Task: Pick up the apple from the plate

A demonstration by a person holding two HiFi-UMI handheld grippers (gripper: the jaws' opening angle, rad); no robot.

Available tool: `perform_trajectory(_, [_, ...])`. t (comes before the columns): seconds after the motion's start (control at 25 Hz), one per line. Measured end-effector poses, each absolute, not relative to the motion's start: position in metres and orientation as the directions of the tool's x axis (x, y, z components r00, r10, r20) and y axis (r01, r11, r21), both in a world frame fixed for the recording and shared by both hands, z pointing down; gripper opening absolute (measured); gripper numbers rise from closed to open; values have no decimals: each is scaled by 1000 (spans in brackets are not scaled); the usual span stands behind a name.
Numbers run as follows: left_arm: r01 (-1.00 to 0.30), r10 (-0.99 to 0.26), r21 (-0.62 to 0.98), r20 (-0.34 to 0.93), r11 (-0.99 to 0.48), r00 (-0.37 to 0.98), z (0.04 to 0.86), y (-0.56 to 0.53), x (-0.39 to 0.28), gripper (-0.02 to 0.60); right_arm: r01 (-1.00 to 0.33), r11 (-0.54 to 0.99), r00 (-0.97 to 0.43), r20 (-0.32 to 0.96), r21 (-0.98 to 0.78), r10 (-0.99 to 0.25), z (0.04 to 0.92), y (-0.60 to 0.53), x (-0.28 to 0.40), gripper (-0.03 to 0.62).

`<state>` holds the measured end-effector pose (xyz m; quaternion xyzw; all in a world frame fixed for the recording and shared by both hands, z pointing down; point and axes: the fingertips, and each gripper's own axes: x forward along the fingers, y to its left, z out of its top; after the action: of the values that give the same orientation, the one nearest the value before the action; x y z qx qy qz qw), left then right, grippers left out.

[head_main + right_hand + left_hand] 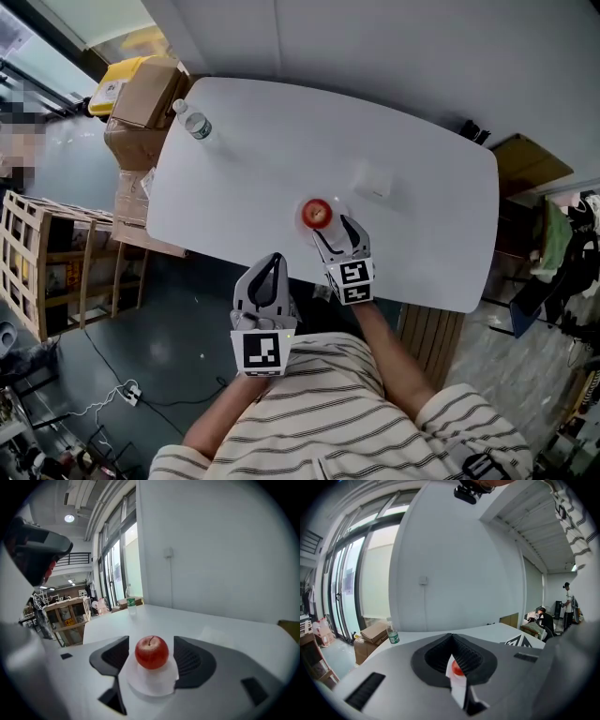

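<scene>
The left tool (451, 637), jaws together, hides all but a sliver of the apple (457, 669) in its own view.

Apple (317, 214) on plate (335, 201), white table (281, 141); right gripper (331, 230) just beside, fingers (351, 232) apart; left gripper (270, 264) near table edge.

White table (281, 141) against a grey wall (394, 37); tall windows (351, 588); perhaps a wooden rack (37, 253)

Person w/ two hand-held grippers, lower centre of head view.
Wears cream shirt (323, 412) w/ thin dark stripes, sleeves same; left gripper (273, 261) & right gripper (334, 232) grey-bodied, black ribbed fingers (190, 660), each w/ white cube (262, 352) of black sq. markers.
</scene>
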<state>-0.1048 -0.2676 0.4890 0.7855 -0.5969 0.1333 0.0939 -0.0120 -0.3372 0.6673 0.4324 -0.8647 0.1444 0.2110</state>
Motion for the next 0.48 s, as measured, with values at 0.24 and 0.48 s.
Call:
perform_trajectory(0.24, [-966,-911,-29,343,-255,230,496,-272,-109,5,-792,601,-554,545,-110,-630,701,-344,-19,327])
perform_trajectory(0.48, [-970,-910,-32,355,-243,216,498,-275,-110,5,-774,626,-558,565,-91,-608,724,-352,-26,344])
